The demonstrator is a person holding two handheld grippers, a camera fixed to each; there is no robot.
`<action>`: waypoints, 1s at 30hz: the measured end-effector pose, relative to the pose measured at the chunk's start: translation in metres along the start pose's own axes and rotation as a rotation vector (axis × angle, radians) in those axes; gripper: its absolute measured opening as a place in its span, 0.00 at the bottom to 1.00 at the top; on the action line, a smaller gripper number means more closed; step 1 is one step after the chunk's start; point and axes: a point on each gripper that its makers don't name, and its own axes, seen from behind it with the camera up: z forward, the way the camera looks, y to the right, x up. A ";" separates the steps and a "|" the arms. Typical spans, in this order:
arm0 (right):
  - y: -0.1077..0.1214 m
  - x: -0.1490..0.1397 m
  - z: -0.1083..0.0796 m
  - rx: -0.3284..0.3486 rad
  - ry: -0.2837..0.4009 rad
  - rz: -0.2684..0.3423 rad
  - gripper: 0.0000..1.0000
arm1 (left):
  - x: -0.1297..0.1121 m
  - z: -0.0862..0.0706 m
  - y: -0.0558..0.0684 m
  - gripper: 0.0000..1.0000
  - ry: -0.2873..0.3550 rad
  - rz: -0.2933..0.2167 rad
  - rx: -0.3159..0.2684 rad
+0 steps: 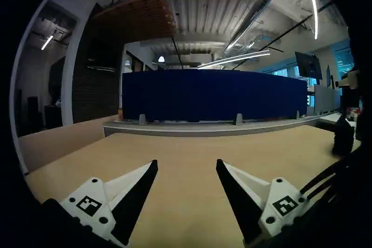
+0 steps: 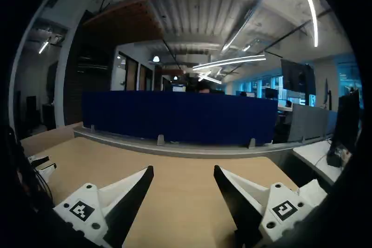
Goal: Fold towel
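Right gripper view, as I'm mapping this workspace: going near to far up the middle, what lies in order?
Open right claw → wooden tabletop → grey rail along its far edge → blue partition → office area with hanging strip lights.

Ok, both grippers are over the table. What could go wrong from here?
1. The left gripper and right gripper are open and aimed level at the partition, so the table right under them is hidden. Lowering blind could jam the fingers into it.
2. Cables run beside the left gripper and might snag on a sideways move.
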 end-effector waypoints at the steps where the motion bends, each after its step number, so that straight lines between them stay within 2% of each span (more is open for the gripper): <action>1: 0.000 0.000 0.001 0.000 -0.001 0.000 1.00 | 0.000 0.000 0.000 0.93 0.003 0.003 -0.001; 18: -0.005 0.008 0.007 0.010 0.005 0.004 1.00 | 0.008 -0.005 0.001 0.93 0.037 0.005 0.002; 30: 0.016 0.020 0.004 -0.021 0.043 0.011 1.00 | 0.008 -0.006 0.002 0.93 0.039 0.006 0.000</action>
